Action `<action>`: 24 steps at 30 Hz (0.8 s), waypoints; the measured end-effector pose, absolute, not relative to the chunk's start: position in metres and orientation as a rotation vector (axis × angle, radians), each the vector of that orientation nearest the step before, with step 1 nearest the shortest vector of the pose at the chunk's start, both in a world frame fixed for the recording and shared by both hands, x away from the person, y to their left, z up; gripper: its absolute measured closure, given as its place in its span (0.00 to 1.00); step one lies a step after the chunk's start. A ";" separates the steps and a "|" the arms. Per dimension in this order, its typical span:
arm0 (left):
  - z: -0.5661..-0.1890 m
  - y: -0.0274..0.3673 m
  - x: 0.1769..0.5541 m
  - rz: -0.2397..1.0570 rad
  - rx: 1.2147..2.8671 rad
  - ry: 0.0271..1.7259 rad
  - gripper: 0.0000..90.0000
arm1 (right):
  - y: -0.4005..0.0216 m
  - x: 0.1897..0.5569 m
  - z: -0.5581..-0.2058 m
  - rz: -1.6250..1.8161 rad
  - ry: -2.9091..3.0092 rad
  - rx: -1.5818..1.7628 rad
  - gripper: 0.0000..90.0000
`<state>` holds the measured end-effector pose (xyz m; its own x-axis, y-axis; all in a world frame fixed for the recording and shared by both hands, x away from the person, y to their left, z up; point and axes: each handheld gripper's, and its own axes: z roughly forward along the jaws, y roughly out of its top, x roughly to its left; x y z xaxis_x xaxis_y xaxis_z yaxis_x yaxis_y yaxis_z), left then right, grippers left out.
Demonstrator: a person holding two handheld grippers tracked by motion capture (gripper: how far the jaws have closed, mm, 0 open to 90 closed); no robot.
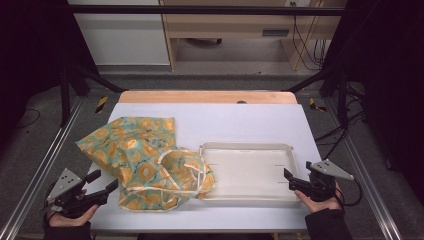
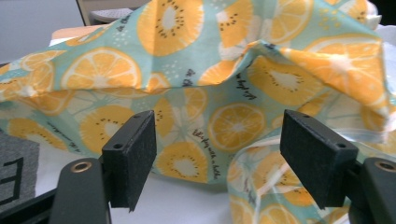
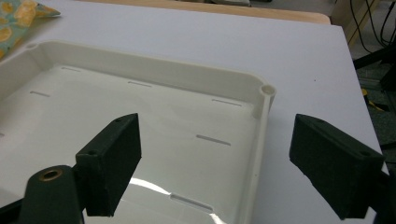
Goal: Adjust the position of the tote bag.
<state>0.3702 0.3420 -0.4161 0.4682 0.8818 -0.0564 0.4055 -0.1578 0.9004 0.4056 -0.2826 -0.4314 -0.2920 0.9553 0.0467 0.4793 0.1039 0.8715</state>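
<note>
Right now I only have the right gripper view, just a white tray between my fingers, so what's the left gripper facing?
Observer: The left gripper points at a crumpled cloth printed with orange slices; its fingers stand open with nothing between them.
Operator: Does that cloth touch the tray?
Observer: Yes. In the high view its right edge drapes over the left rim of the tray.
Operator: Where is my right gripper relative to the tray?
Observer: The right gripper sits at the tray's right end, fingers open and straddling the rim in its own view.
</note>
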 end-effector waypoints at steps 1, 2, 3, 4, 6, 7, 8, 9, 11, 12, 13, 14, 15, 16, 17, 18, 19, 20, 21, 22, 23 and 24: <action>-0.416 0.341 0.370 0.621 1.760 1.099 0.30 | -0.282 0.406 -0.432 1.117 1.836 1.395 0.19; -0.416 0.340 0.369 0.616 1.761 1.097 0.30 | -0.282 0.406 -0.432 1.113 1.835 1.388 0.19; -0.416 0.340 0.369 0.616 1.761 1.097 0.30 | -0.282 0.406 -0.432 1.113 1.835 1.388 0.19; -0.416 0.339 0.368 0.613 1.763 1.096 0.30 | -0.281 0.405 -0.431 1.120 1.836 1.392 0.19; -0.416 0.337 0.367 0.610 1.771 1.084 0.30 | -0.280 0.404 -0.430 1.126 1.838 1.395 0.19; -0.416 0.336 0.366 0.609 1.774 1.079 0.30 | -0.279 0.404 -0.430 1.126 1.837 1.392 0.19; -0.416 0.335 0.366 0.606 1.777 1.074 0.30 | -0.278 0.404 -0.430 1.122 1.841 1.384 0.19; -0.416 0.335 0.366 0.606 1.777 1.074 0.30 | -0.278 0.404 -0.430 1.122 1.841 1.384 0.19; -0.416 0.332 0.365 0.601 1.785 1.061 0.30 | -0.275 0.404 -0.429 1.127 1.848 1.375 0.19; -0.416 0.331 0.364 0.601 1.791 1.058 0.30 | -0.273 0.403 -0.428 1.132 1.851 1.373 0.19; -0.417 0.329 0.364 0.601 1.797 1.054 0.31 | -0.272 0.403 -0.428 1.134 1.855 1.370 0.19; -0.417 0.328 0.364 0.598 1.803 1.050 0.31 | -0.271 0.403 -0.427 1.140 1.859 1.369 0.19; -0.417 0.327 0.364 0.597 1.806 1.047 0.31 | -0.269 0.403 -0.427 1.140 1.860 1.367 0.19; -0.417 0.326 0.363 0.597 1.808 1.043 0.31 | -0.268 0.402 -0.426 1.144 1.862 1.365 0.19; -0.417 0.326 0.363 0.597 1.808 1.043 0.31 | -0.268 0.402 -0.426 1.144 1.862 1.365 0.19; -0.417 0.324 0.363 0.593 1.813 1.037 0.31 | -0.266 0.401 -0.425 1.148 1.868 1.352 0.19; -0.417 0.324 0.363 0.593 1.813 1.037 0.31 | -0.266 0.401 -0.425 1.148 1.868 1.352 0.19; -0.417 0.324 0.362 0.592 1.816 1.033 0.31 | -0.263 0.401 -0.424 1.151 1.870 1.342 0.20; -0.417 0.322 0.361 0.592 1.818 1.030 0.31 | -0.262 0.400 -0.423 1.158 1.871 1.345 0.20; -0.417 0.322 0.361 0.592 1.818 1.030 0.31 | -0.260 0.400 -0.422 1.164 1.871 1.342 0.20; -0.418 0.321 0.361 0.591 1.827 1.027 0.31 | -0.259 0.399 -0.421 1.165 1.874 1.333 0.20; -0.418 0.321 0.360 0.589 1.827 1.028 0.31 | -0.257 0.399 -0.420 1.168 1.876 1.329 0.20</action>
